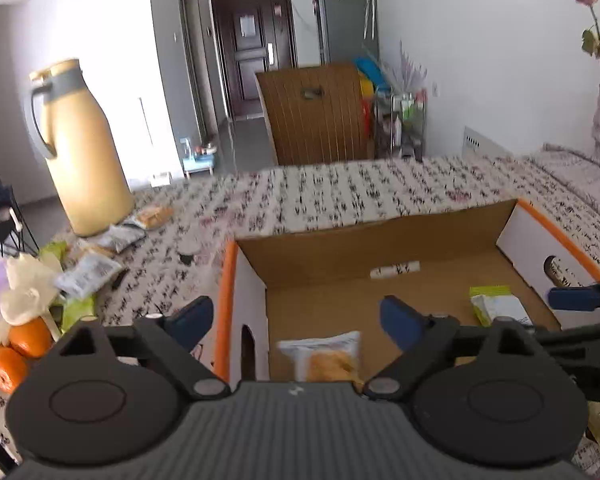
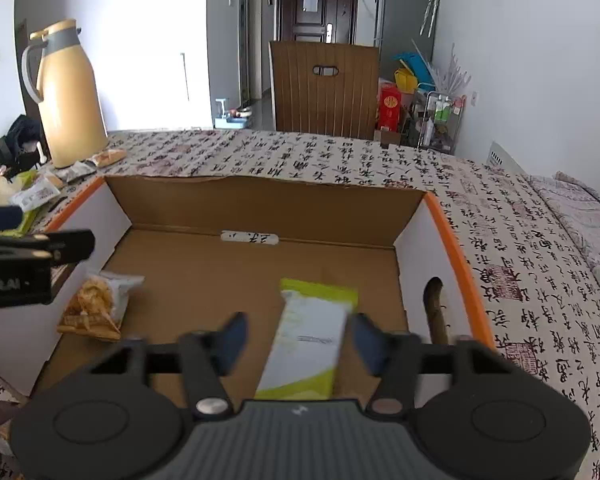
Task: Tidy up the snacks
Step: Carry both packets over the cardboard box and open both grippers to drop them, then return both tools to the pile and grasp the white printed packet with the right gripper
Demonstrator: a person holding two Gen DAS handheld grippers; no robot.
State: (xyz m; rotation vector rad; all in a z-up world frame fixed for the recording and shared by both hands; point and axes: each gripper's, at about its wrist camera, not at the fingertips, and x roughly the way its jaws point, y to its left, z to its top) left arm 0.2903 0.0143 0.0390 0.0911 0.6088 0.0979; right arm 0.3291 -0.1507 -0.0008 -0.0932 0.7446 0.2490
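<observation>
An open cardboard box with an orange rim [image 1: 228, 280] [image 2: 452, 232] stands on the patterned tablecloth. Inside lie a white packet showing a golden pastry [image 1: 328, 360] [image 2: 96, 304] and a green-and-white packet [image 1: 496, 304] [image 2: 312, 344]. My left gripper [image 1: 296, 320] is open and empty above the box's left wall, over the pastry packet. My right gripper [image 2: 298, 340] is open; the green-and-white packet lies between its fingers on the box floor. Several loose snack packets [image 1: 88, 272] [image 2: 40, 192] lie left of the box.
A tall yellow thermos jug [image 1: 84, 152] [image 2: 68, 96] stands at the table's far left. Oranges [image 1: 16, 352] and a white bag sit at the left edge. A wooden chair back [image 1: 316, 112] [image 2: 324, 88] stands beyond the table.
</observation>
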